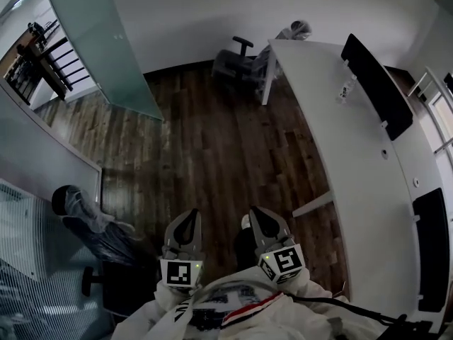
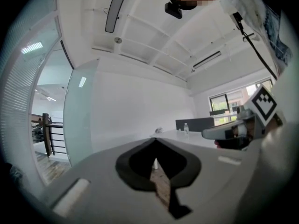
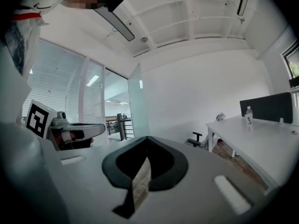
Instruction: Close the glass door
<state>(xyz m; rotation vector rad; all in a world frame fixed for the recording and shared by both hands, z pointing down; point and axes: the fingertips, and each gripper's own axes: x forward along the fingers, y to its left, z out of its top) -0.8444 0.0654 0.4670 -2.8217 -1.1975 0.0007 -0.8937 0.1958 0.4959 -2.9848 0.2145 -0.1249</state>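
The frosted glass door (image 1: 106, 41) stands swung open into the room at the far left, well ahead of both grippers; it also shows as a pale green pane in the left gripper view (image 2: 79, 115) and in the right gripper view (image 3: 138, 106). My left gripper (image 1: 190, 216) and right gripper (image 1: 255, 213) are held side by side low in the head view, close to the person's body, over the dark wooden floor. Both point level into the room. The left gripper's (image 2: 155, 140) jaws meet at the tips with nothing between them. The right gripper's (image 3: 147, 138) jaws are likewise shut and empty.
A long white desk (image 1: 354, 154) with black divider screens (image 1: 375, 83) and a water bottle (image 1: 345, 89) runs along the right. A grey office chair (image 1: 237, 59) stands at the back, another chair (image 1: 99, 232) at lower left beside a blind-covered glass wall (image 1: 28, 261). A railing (image 1: 49, 55) lies beyond the doorway.
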